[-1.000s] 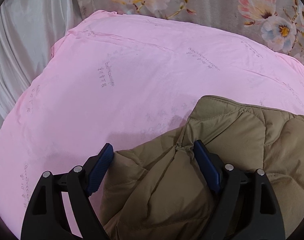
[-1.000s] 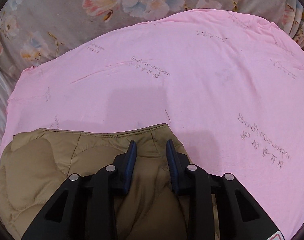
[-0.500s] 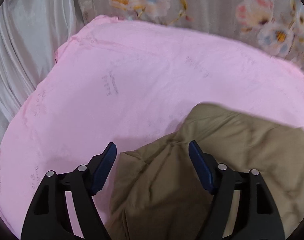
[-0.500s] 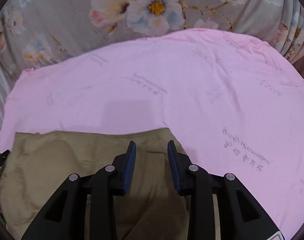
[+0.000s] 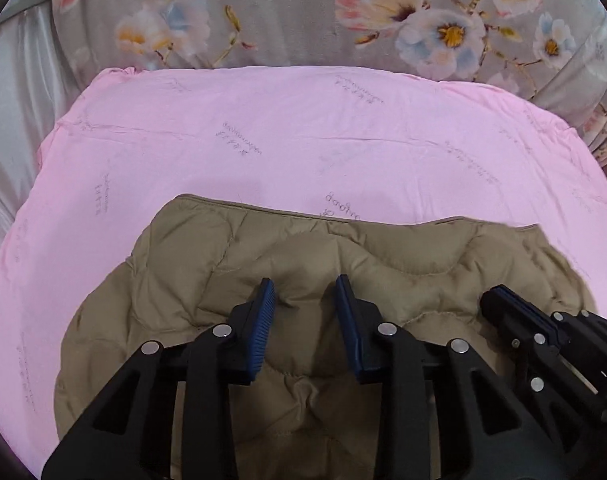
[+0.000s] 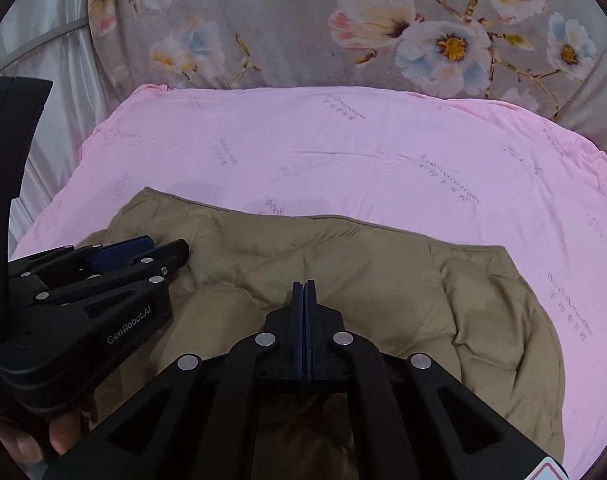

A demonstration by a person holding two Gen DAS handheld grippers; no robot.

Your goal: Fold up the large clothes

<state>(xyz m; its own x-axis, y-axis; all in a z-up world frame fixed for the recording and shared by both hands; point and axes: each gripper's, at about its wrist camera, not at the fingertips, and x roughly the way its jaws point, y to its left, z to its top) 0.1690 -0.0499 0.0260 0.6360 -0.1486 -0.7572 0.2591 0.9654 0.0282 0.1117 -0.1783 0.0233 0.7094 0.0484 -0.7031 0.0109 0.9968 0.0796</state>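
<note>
A quilted olive-tan jacket (image 5: 383, 256) lies folded on a pink sheet (image 5: 303, 140); it also shows in the right wrist view (image 6: 383, 264). My left gripper (image 5: 304, 284) hovers over the jacket's near part with its blue pads apart and a fold of fabric between them. It also shows at the left of the right wrist view (image 6: 143, 250). My right gripper (image 6: 304, 285) has its pads pressed together with nothing between them, over the jacket's middle. It shows at the right of the left wrist view (image 5: 499, 294).
A grey floral fabric (image 5: 303, 12) lies beyond the pink sheet. A pale satin fabric (image 5: 15, 92) hangs at the left. The pink sheet is bare beyond the jacket's far edge (image 6: 343, 152).
Both grippers have drawn together over the jacket. The left jaws have narrowed. The right jaws have closed fully. The jacket now shows as one wide folded piece.
</note>
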